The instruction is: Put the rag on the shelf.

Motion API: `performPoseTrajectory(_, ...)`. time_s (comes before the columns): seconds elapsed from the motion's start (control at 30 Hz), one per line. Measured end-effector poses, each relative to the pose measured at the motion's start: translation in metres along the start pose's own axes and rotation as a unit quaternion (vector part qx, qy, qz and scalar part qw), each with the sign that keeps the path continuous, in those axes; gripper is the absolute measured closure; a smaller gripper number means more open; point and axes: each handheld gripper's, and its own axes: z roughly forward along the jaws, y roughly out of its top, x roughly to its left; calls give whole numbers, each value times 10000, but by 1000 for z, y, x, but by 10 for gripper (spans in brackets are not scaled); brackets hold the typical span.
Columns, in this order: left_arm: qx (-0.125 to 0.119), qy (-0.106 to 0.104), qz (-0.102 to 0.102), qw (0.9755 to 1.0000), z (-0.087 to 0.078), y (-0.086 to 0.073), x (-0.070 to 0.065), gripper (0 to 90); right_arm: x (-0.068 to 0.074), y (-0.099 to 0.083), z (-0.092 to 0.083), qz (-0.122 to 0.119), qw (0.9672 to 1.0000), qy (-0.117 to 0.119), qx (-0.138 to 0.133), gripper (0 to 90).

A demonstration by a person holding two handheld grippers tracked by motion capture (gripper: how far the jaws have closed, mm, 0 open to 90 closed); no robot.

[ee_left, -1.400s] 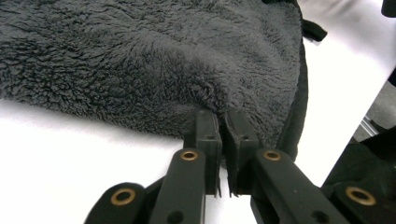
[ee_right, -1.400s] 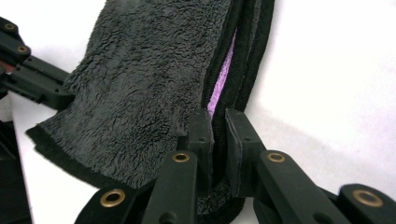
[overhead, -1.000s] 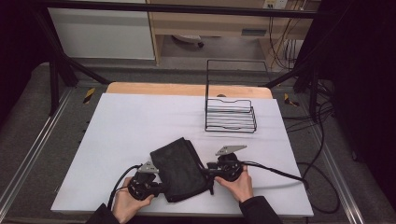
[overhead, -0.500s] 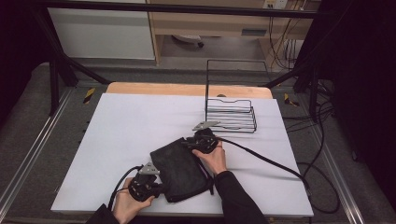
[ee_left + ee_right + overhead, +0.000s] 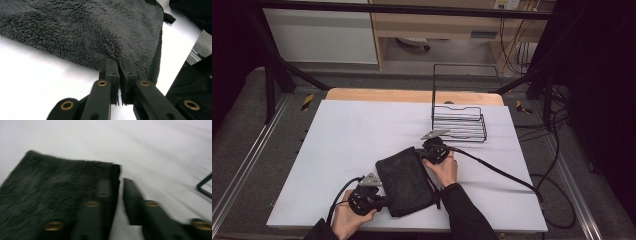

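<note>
A black fleece cloth [image 5: 407, 182] lies folded on the white table [image 5: 357, 130], near the front edge. My left gripper [image 5: 385, 202] is at its near left corner, and in the left gripper view the left gripper [image 5: 119, 67] is shut on the cloth's [image 5: 87, 32] edge. My right gripper [image 5: 422, 154] sits at the far right corner. Its jaws have just been closing. In the blurred right gripper view the right gripper [image 5: 121, 182] keeps a narrow gap with white table showing through. One jaw lies over the cloth's [image 5: 50, 192] corner, the other over bare table.
A black wire rack [image 5: 459, 122] stands at the back right of the table, just beyond my right hand; a piece of the wire rack [image 5: 203, 186] shows in the right gripper view. Cables trail from both grippers, the right one running off the table's right side.
My right hand has moved from the cloth's near right side up to its far right corner. The left gripper and the cloth have stayed put.
</note>
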Motion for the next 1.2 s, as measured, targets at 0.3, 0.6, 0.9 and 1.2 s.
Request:
performPoseTrajectory(0.3,15,8,-31,10000,2,-1,1,859,-6,-8,14,199,9988,447,42,626)
performPoseTrajectory(0.6,104,-17,45,9999,1,1,3,862,-6,-11,10,407,9976,555,-54,826)
performPoseTrajectory(0.9,-48,234,170,9996,4,13,10,856,-5,-23,-27,648,9973,-325,-147,830)
performPoseTrajectory(1.2,-393,189,-118,9990,0,4,7,612,-8,-37,-43,755,9955,-550,-159,765)
